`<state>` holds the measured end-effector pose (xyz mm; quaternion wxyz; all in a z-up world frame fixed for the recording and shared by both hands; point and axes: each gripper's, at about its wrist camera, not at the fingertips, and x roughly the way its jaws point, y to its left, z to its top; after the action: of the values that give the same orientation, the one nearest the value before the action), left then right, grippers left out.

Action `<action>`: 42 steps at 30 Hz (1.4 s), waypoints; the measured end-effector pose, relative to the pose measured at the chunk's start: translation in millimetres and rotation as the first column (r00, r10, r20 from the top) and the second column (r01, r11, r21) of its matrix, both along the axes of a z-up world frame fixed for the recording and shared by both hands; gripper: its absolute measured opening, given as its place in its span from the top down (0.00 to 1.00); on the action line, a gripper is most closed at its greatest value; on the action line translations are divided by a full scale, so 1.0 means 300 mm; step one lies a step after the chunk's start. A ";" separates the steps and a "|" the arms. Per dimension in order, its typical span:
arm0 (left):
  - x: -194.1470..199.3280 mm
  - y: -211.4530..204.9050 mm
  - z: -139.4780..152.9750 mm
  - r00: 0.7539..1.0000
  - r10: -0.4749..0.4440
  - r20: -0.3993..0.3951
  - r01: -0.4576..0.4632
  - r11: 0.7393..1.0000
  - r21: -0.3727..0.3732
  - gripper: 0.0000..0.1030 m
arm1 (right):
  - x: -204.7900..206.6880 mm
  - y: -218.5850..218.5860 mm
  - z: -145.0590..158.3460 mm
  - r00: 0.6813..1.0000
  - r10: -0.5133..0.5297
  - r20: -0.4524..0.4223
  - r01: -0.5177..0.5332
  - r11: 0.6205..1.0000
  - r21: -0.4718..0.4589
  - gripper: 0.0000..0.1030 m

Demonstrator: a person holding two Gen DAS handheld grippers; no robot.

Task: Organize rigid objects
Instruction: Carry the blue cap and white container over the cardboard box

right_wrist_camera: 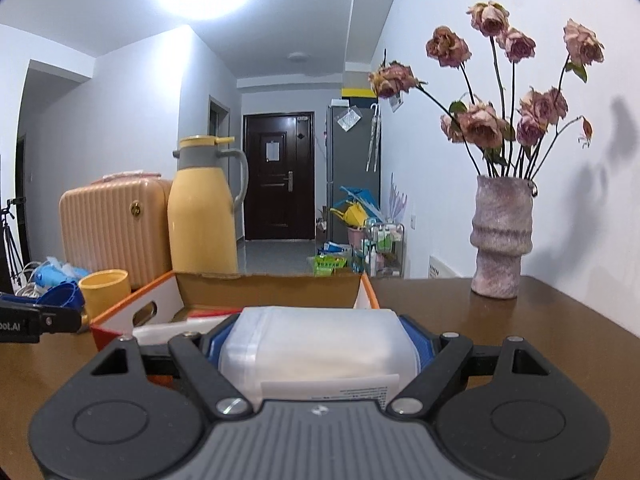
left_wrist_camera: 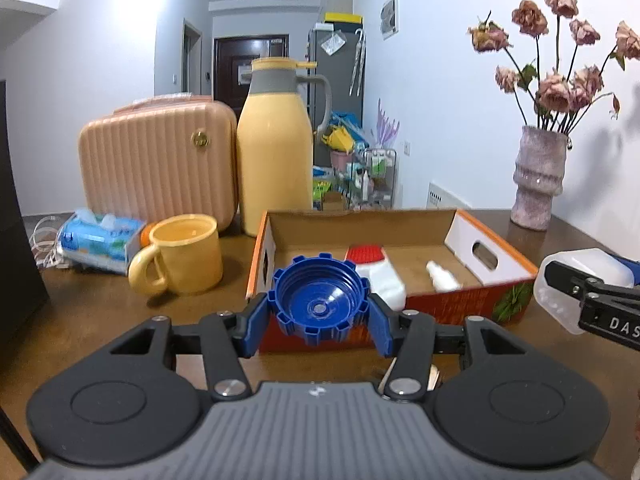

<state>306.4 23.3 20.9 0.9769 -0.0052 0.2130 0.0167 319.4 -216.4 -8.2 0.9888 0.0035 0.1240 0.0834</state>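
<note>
Blue cap (left_wrist_camera: 320, 304) clenched in left hand-held gripper (left_wrist_camera: 319, 316), white container (right_wrist_camera: 316, 348) gripped in right hand-held gripper (right_wrist_camera: 318, 350)

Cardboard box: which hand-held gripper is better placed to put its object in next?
Probably left: the left hand-held gripper holds the blue cap right at the cardboard box front wall; the right one is off to the side.

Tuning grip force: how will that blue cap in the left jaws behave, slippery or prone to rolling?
The blue screw cap looks like stiff moulded plastic, so probably rigid and light. Its notched rim should key against the left gripper pads, so slip seems unlikely. It is round; set on edge it may roll, flat it should stay put.
</note>
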 end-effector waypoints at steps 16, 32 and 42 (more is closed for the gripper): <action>0.177 -0.019 0.071 0.999 0.037 0.034 -0.035 0.998 -0.055 0.49 | 0.187 0.051 0.055 1.000 0.001 0.020 -0.002 1.000 0.029 0.21; 0.393 -0.002 0.014 0.996 0.080 -0.032 -0.082 0.996 -0.040 0.49 | 0.408 0.069 -0.038 0.995 0.012 -0.099 -0.009 0.999 0.035 0.21; 0.508 0.012 -0.065 0.989 0.089 -0.116 -0.090 0.996 -0.010 0.49 | 0.500 0.095 -0.096 0.990 0.017 -0.143 -0.018 1.000 -0.004 0.21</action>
<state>458.8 26.8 1.4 0.9611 -0.0211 0.2689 0.0593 469.5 -188.0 -37.0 0.9765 0.0056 0.1950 0.0912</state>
